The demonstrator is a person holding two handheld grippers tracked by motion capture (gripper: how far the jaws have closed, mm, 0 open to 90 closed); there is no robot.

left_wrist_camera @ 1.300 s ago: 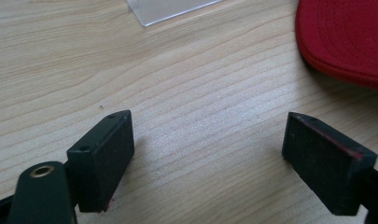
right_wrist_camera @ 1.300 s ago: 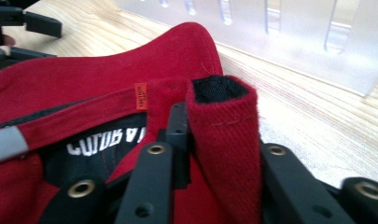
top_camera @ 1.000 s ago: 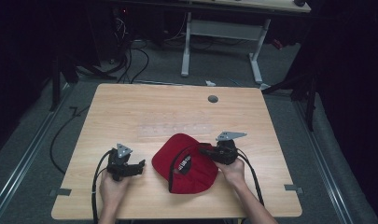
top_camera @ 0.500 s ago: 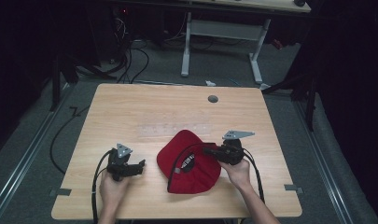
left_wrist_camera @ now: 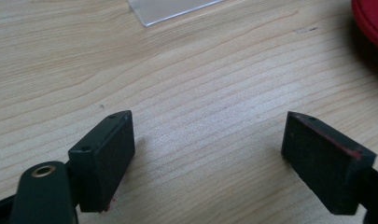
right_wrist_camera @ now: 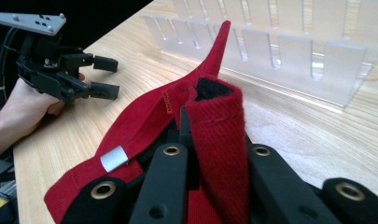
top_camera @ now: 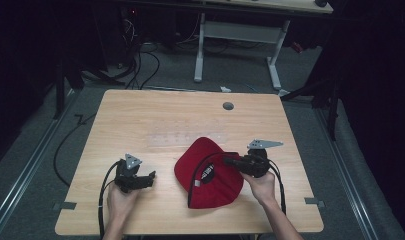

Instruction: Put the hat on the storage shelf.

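Red cap [top_camera: 210,170] lies on the table [top_camera: 155,120] toward the near edge, right of centre, upside down so the dark lining and a small white label show. Right gripper [top_camera: 229,161] sits at the cap's right side, jaws closed on a fold of the red fabric; in the right gripper view the strap [right_wrist_camera: 217,140] stands pinched between the two black jaws, with a black patch, probably the fastener, at its top. That end of the cap looks lifted off the wood while the brim end rests on it. Left gripper [top_camera: 149,178] rests near the near-left corner, well apart from the cap, jaws spread wide and holding nothing; the left gripper view shows bare wood grain between the pads [left_wrist_camera: 107,158], with a sliver of red at the upper right corner. A clear slotted plastic rack [right_wrist_camera: 280,51] stands beyond the cap, toward the middle of the table. Judgement: the grasp is made and the cap is partly raised, an early stage. Whatever handling follows, turning it, moving it or bringing in the left gripper, is not yet done.
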